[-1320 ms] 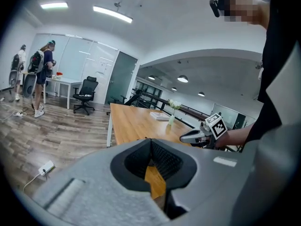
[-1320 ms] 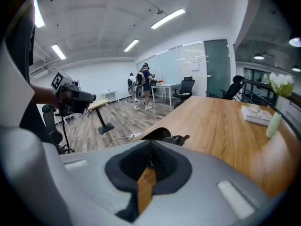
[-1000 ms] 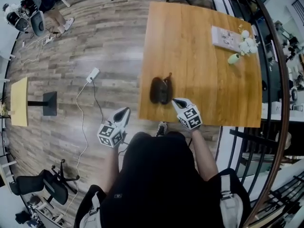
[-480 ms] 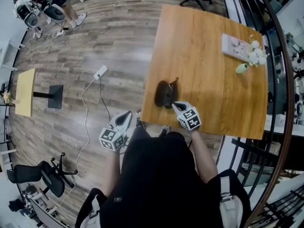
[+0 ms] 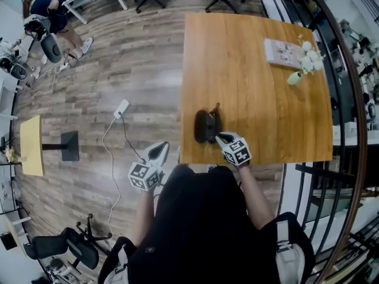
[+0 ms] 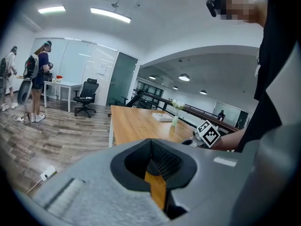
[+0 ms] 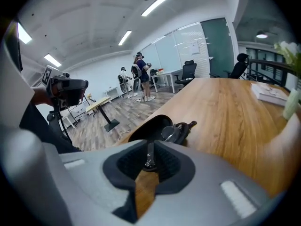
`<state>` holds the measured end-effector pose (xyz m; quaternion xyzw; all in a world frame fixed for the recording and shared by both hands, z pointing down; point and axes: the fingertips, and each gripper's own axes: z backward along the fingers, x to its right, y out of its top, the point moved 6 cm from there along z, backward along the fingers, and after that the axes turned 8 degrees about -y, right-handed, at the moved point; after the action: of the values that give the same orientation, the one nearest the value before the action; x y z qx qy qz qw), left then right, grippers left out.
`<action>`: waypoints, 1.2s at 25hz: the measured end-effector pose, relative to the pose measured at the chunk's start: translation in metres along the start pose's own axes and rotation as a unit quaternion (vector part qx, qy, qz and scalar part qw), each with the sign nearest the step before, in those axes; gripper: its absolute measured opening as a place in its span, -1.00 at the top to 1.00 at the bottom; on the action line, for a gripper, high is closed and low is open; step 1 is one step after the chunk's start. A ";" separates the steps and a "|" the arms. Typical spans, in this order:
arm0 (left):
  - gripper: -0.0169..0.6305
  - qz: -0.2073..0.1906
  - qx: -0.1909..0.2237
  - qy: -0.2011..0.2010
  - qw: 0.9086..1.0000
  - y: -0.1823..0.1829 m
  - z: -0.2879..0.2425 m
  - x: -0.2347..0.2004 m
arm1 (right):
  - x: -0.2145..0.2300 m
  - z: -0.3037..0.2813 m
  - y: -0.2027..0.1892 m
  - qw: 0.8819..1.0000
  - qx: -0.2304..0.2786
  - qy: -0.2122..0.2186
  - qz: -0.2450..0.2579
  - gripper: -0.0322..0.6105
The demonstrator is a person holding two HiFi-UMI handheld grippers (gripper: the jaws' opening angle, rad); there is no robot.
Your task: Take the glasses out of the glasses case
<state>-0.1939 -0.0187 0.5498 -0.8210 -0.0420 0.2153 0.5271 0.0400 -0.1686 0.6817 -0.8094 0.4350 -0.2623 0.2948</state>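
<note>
A dark glasses case point(image 5: 204, 127) lies open near the front edge of the wooden table point(image 5: 260, 99). In the right gripper view the case point(image 7: 146, 126) holds the glasses point(image 7: 176, 132), whose thin metal temple arm runs back between my jaws. My right gripper point(image 5: 218, 136) point(image 7: 149, 162) is at the case's near right side, shut on that temple arm. My left gripper point(image 5: 160, 149) point(image 6: 157, 165) hangs off the table's left side over the floor, with its jaws together and nothing in them.
A book point(image 5: 282, 51) and a small vase with white flowers point(image 5: 294, 76) stand at the table's far right. A white adapter and cable point(image 5: 121, 108) lie on the wooden floor to the left. A railing point(image 5: 350, 129) runs along the right. People point(image 5: 50, 16) stand far left.
The head camera's view has shifted. My right gripper stays at the case's near right side, a little closer in. My left gripper remains low beside the table.
</note>
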 end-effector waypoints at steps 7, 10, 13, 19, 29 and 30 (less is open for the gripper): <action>0.91 -0.002 -0.015 -0.040 0.999 0.013 -0.008 -0.052 | -0.001 -0.029 0.009 0.998 -0.028 -0.056 -0.032 0.74; 0.91 -0.004 -0.023 -0.059 0.998 0.017 -0.014 -0.077 | 0.002 -0.046 0.018 0.994 -0.035 -0.092 -0.037 0.72; 0.91 -0.008 -0.031 -0.077 0.997 0.018 -0.020 -0.104 | 0.006 -0.065 0.019 0.988 -0.051 -0.135 -0.051 0.60; 0.91 -0.015 -0.055 -0.130 0.990 0.019 -0.040 -0.148 | 0.012 -0.089 0.015 0.970 -0.108 -0.198 -0.093 0.59; 0.91 -0.045 -0.084 -0.230 0.968 0.045 -0.094 -0.179 | 0.012 -0.103 0.013 0.942 -0.140 -0.250 -0.173 0.60; 0.91 -0.047 -0.084 -0.236 0.967 0.045 -0.097 -0.179 | 0.012 -0.104 0.011 0.941 -0.140 -0.253 -0.178 0.61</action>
<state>-0.3244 -0.1741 0.5993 -0.7858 -0.2215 0.3733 0.4406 -0.0315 -0.2096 0.7478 -0.9462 0.2278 -0.0339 0.2275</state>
